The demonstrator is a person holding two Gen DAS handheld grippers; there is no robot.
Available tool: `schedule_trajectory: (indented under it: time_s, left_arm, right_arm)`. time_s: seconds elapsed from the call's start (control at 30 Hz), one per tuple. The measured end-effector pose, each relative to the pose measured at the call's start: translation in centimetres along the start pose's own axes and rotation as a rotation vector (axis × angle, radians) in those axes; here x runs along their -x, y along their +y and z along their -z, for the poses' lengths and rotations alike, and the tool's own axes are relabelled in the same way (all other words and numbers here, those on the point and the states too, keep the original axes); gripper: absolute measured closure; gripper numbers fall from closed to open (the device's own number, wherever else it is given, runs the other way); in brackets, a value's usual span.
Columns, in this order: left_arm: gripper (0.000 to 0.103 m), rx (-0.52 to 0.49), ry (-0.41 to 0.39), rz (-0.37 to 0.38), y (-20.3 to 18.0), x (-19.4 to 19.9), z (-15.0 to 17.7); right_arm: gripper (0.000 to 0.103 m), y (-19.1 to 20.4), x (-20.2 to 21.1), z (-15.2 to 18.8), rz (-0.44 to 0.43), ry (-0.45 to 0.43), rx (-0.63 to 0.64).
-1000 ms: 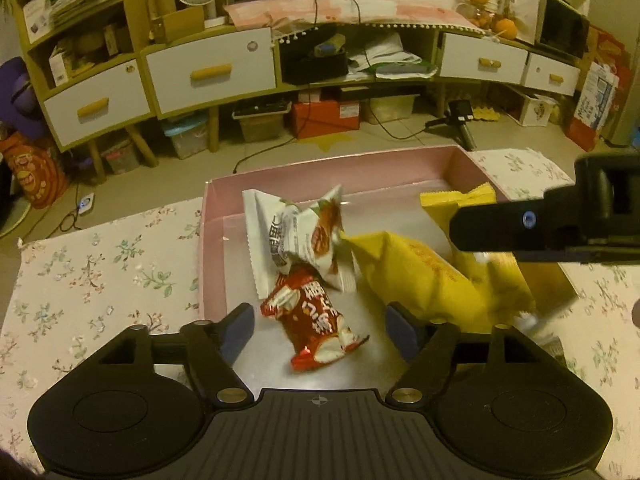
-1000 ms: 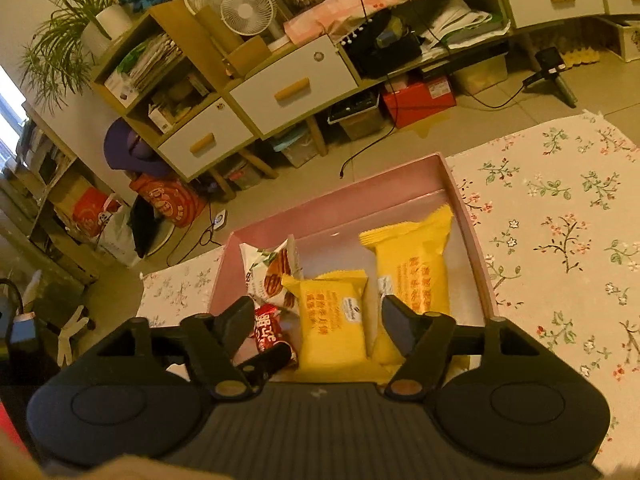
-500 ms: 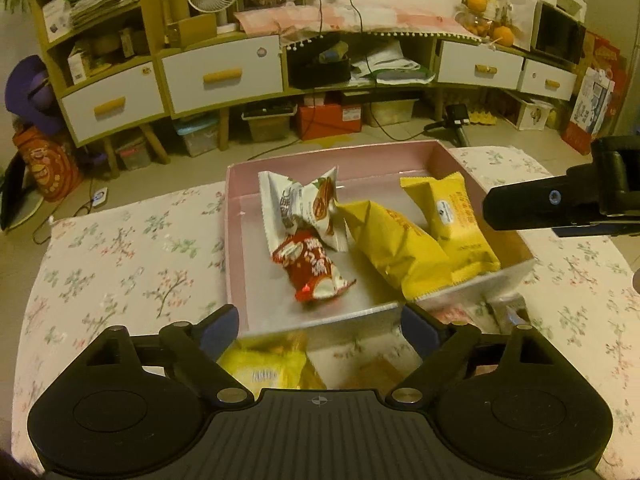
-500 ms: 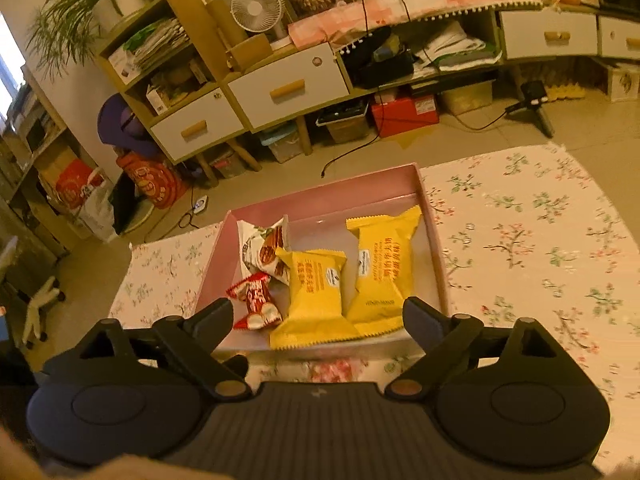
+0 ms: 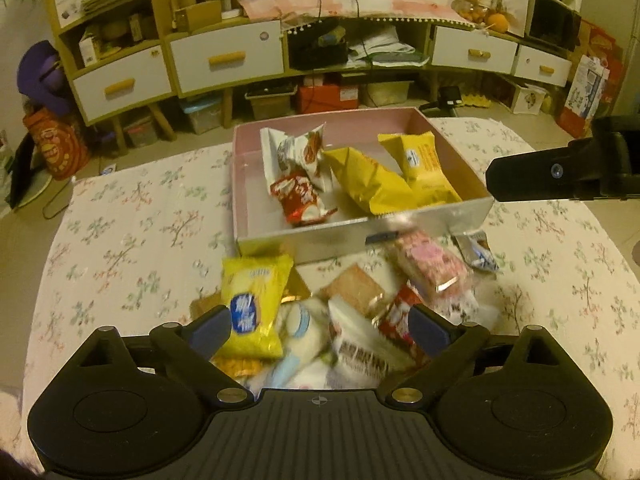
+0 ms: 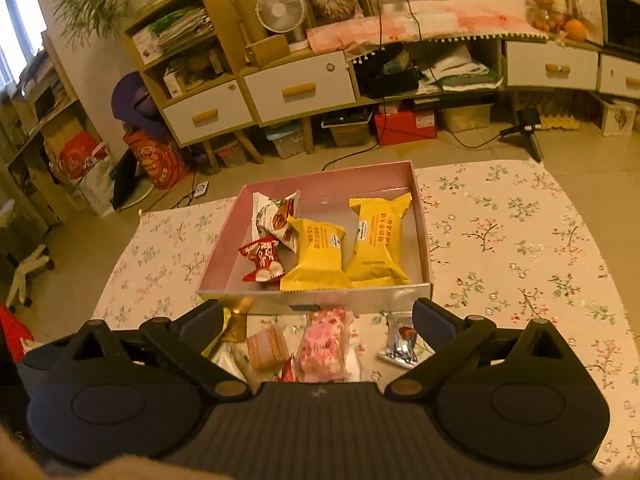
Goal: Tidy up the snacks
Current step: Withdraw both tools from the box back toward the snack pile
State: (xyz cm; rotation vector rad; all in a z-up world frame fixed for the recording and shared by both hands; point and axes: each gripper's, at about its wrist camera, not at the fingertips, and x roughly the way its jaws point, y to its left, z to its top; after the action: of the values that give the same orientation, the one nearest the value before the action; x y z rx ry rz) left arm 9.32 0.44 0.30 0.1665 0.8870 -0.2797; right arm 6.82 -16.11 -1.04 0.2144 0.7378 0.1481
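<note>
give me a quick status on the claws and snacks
Left claw and right claw open, empty, jaws just widened. Four packets in pink cardboard box. Loose snack pile outside. Nothing blocking.

Both wrist views look steeply down, sharing the pink box (image 5: 400,232) (image 6: 320,300).

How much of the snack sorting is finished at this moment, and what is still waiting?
Done: four packets lie in the pink box: two yellow packets, a red packet and a white packet. In hand: nothing; the left claw and the right claw have just been opening and hold nothing. Left: the loose pile before the box, such as the pink packet and the yellow-blue packet.
</note>
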Motion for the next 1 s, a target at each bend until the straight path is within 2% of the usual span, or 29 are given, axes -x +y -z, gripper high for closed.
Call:
schedule_trajectory:
  time_s: [0.2, 0.47, 0.7, 0.93, 1.0]
  left_arm:
    - [0.005, 0.024, 0.032, -0.02, 0.1, 1.4, 1.7]
    - [0.003, 0.083, -0.034, -0.007, 1.0, 2.3, 5.1]
    - [0.003, 0.015, -0.033, -0.03, 2.0, 1.8, 6.2]
    - [0.003, 0.029, -0.022, -0.037, 3.7, 0.6, 7.0]
    - [0.003, 0.021, -0.024, -0.06, 4.1, 0.1, 7.1]
  right_arm:
    - [0.0, 0.2, 0.9, 1.4, 0.003, -0.009, 0.025]
    - [0.0, -0.8, 0.7, 4.1, 0.028, 0.029, 0.03]
    - [0.0, -1.4, 0.0, 5.7, 0.08, 0.065, 0.113]
    - [0.0, -2.2, -0.7, 6.0, 0.112, 0.092, 0.081]
    - [0.0, -1.9, -1.0, 6.1, 0.119, 0.099, 0.088]
